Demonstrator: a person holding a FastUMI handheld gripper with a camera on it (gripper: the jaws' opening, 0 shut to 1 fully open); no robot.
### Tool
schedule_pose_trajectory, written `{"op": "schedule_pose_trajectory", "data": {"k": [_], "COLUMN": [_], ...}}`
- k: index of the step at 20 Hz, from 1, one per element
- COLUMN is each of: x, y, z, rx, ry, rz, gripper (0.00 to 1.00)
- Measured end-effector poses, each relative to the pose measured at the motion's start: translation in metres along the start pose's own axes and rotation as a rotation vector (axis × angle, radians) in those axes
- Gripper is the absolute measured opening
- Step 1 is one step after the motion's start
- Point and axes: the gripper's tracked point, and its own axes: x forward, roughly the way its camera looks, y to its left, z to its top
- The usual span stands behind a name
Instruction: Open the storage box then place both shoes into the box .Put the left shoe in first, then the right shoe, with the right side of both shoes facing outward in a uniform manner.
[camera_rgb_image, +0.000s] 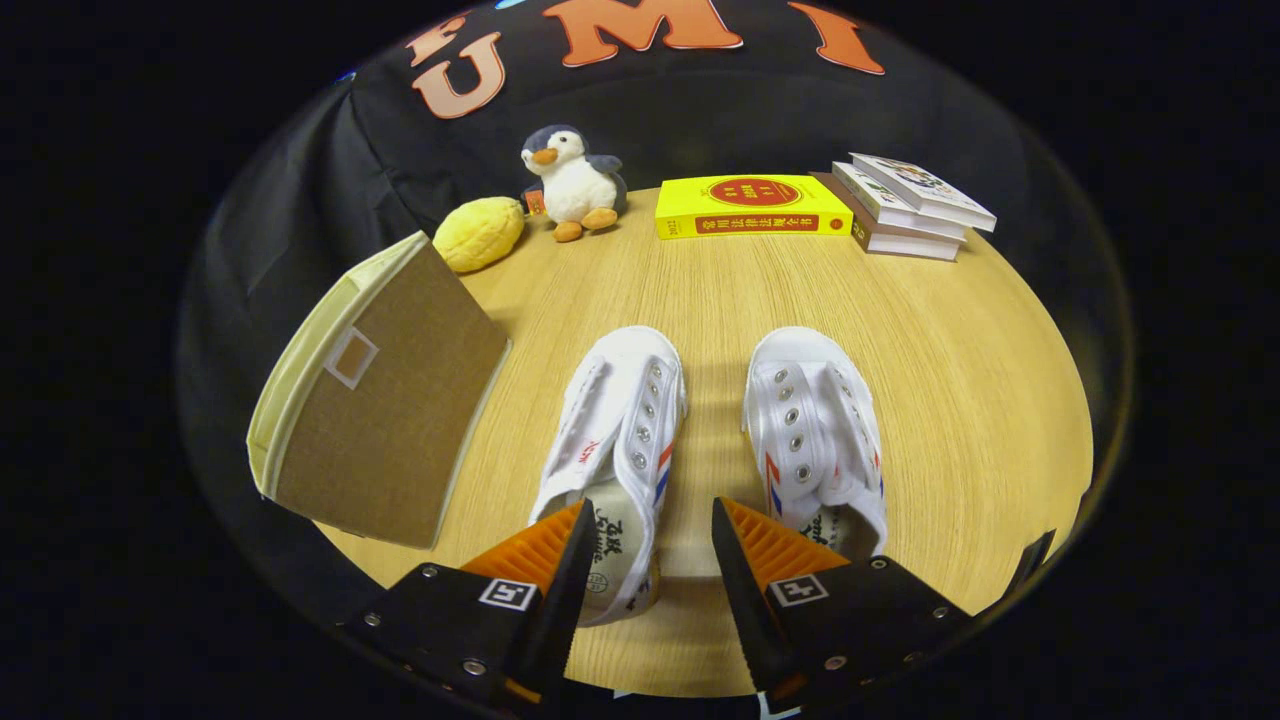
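Nearest, the claw (648, 570) hangs wide open with nothing in its grip, its orange fingers (540, 545) spread over the heel ends of two white shoes, likely so either one can be reached. The left shoe (615, 440) and right shoe (815, 430) lie side by side on the counter (980, 380), toes pointing away. To their left stands the storage box (385, 400), closed, so opening it looks like the first step. Farther off sit a yellow plush (480, 233), a penguin toy (573, 182), a yellow book (752, 206) and stacked books (915, 205).
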Motion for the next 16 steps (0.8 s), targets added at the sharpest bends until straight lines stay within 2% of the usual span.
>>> {"op": "schedule_pose_trajectory", "data": {"k": [3, 8, 11, 13, 16], "x": [0.018, 0.040, 0.052, 0.055, 0.055], "y": [-0.002, -0.005, 0.000, 0.004, 0.001], "z": [0.006, 0.021, 0.022, 0.023, 0.024], "rx": [0.017, -0.022, -0.018, 0.000, 0.045], "ry": [-0.004, -0.057, -0.041, -0.036, -0.030], "rz": [-0.015, -0.060, -0.050, -0.032, -0.026], "gripper": [0.62, 0.48, 0.42, 0.35, 0.18]}}
